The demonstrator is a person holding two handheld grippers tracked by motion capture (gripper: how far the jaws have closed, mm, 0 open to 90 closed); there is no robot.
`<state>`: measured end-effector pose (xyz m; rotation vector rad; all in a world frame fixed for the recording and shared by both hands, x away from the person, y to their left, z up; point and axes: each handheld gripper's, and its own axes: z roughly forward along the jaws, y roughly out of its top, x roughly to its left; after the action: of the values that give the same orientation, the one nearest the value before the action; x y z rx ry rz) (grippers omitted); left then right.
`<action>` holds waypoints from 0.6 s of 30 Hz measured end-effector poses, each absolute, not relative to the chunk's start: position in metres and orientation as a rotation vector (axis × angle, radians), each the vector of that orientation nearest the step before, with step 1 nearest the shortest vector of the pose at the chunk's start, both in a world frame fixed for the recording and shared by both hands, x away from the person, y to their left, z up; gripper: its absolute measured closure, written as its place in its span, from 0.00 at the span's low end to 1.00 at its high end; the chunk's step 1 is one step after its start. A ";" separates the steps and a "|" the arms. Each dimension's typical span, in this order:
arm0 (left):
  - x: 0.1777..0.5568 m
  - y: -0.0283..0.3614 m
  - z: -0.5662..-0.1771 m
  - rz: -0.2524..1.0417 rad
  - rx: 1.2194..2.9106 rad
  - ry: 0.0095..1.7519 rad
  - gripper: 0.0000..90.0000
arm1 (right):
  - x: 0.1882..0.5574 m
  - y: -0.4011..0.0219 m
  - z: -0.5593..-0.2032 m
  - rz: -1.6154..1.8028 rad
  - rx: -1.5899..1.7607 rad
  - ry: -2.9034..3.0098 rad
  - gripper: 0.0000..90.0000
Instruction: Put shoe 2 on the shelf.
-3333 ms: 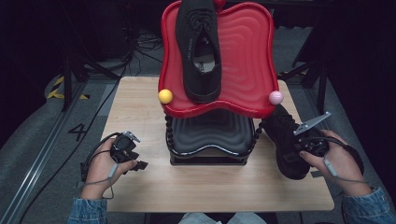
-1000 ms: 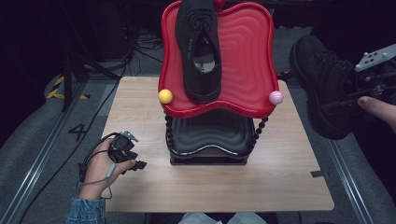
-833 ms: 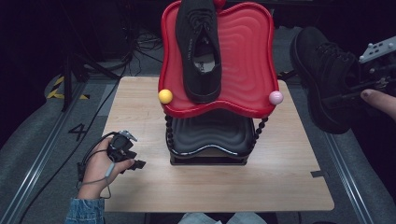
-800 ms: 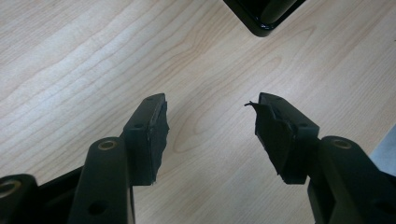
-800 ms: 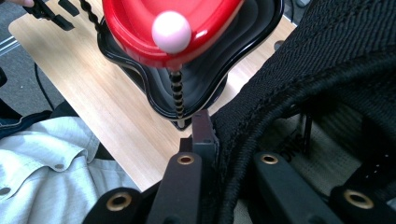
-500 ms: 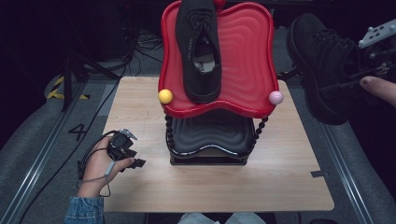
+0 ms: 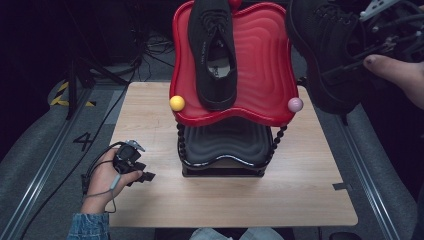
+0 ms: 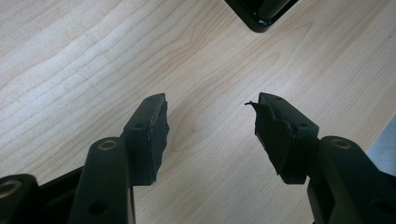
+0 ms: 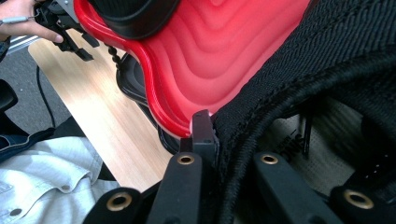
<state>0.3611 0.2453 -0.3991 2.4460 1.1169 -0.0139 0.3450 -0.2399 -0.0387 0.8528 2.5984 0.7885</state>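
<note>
Pale wood-grain surface [image 7: 150, 125] carries a two-tier stand: glossy red rippled upper tray [image 7: 260, 60], black rippled lower tray [image 7: 225, 145]. One black knit shoe [image 7: 214, 50] lies lengthwise on the red tray. The second black shoe [image 7: 325, 50] hangs in the air right of the tray, its woven collar clamped between the right gripper [image 9: 224, 149] fingers. Left gripper [image 8: 210, 135] rests low over bare wood, fingers spread apart, gripping nothing.

Pale wood-grain table [image 7: 150, 125] with a matt finish, a glossy red ribbed plastic tray [image 7: 260, 60], shoes [image 7: 212, 55] of black woven cloth, and matt black plastic gripper jaws with brass-coloured rivets
</note>
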 end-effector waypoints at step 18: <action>0.362 0.247 -0.400 -0.020 2.435 1.115 0.50 | 0.360 -0.192 -0.034 0.777 0.779 2.613 0.95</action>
<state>0.3622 0.2467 -0.3997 2.4346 1.1154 -0.0197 0.3604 -0.1917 -0.0339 0.7786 2.6130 0.7768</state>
